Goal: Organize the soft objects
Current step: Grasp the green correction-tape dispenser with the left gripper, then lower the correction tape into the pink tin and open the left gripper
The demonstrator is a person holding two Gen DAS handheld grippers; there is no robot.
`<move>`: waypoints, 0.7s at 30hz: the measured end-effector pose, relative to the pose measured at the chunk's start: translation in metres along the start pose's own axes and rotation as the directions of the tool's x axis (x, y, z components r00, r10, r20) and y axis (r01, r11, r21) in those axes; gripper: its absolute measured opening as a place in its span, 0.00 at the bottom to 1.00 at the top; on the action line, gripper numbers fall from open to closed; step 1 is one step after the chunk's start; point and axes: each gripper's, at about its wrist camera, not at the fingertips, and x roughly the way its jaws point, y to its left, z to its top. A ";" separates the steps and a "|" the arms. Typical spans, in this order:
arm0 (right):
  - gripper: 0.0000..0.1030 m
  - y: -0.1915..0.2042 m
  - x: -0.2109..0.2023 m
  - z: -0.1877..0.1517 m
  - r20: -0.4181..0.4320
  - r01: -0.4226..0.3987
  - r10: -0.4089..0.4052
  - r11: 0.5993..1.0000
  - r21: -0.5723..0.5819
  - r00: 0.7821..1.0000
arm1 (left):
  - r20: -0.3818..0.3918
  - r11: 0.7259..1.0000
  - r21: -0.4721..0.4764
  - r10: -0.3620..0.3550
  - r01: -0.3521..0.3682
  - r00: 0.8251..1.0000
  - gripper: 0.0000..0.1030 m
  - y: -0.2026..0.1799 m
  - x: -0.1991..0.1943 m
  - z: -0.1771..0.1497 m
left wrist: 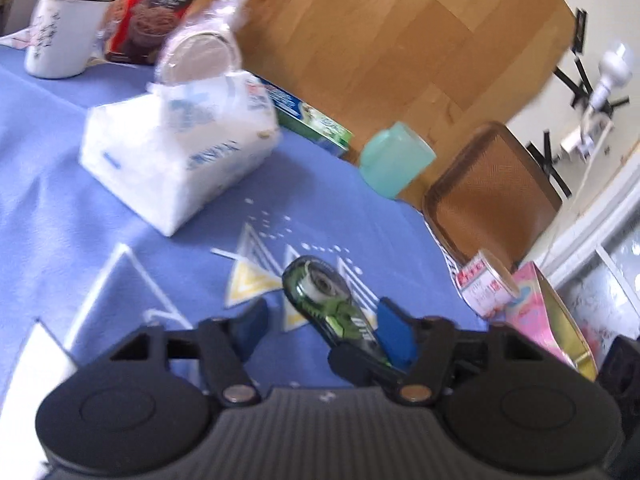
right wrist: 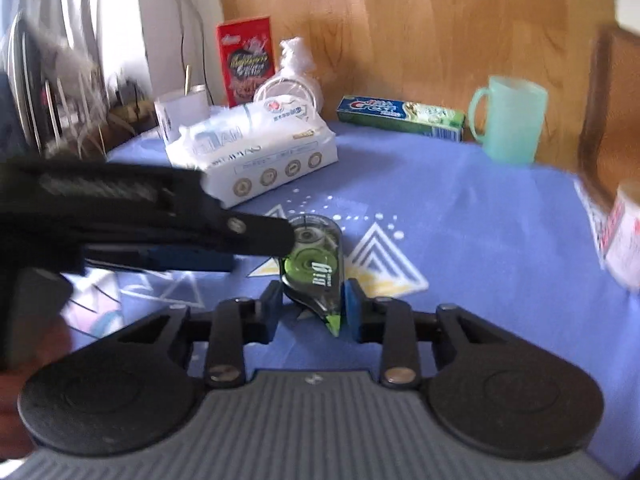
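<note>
Right gripper (right wrist: 310, 308) clenched on correction tape (right wrist: 316, 264) above the bench (right wrist: 480, 240). Left gripper (left wrist: 320, 320) spread wide, released, beside the tape.

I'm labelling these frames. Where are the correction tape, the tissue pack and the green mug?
correction tape (right wrist: 316, 264), right wrist view, on its green wheel label.
tissue pack (right wrist: 260, 152), right wrist view, on its white front face.
green mug (right wrist: 512, 120), right wrist view, on its side wall.

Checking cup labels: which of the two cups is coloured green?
The translucent mint-green mug beside the toothpaste box; the other mug is white enamel with a dark rim.
</note>
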 end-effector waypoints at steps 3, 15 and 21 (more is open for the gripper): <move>0.26 -0.004 -0.014 -0.009 0.054 -0.007 0.004 0.999 0.052 0.999 | -0.046 0.998 -0.021 -0.051 0.050 0.998 0.30 -0.009 0.013 -0.005; 0.25 -0.042 -0.104 -0.022 0.332 0.268 -0.303 0.952 0.146 0.893 | -0.079 0.944 0.225 -0.230 0.242 0.970 0.29 -0.148 0.037 -0.010; 0.25 -0.083 -0.159 -0.038 0.400 0.397 -0.474 0.879 0.263 0.784 | -0.159 0.866 0.351 -0.320 0.356 0.934 0.29 -0.238 0.059 -0.032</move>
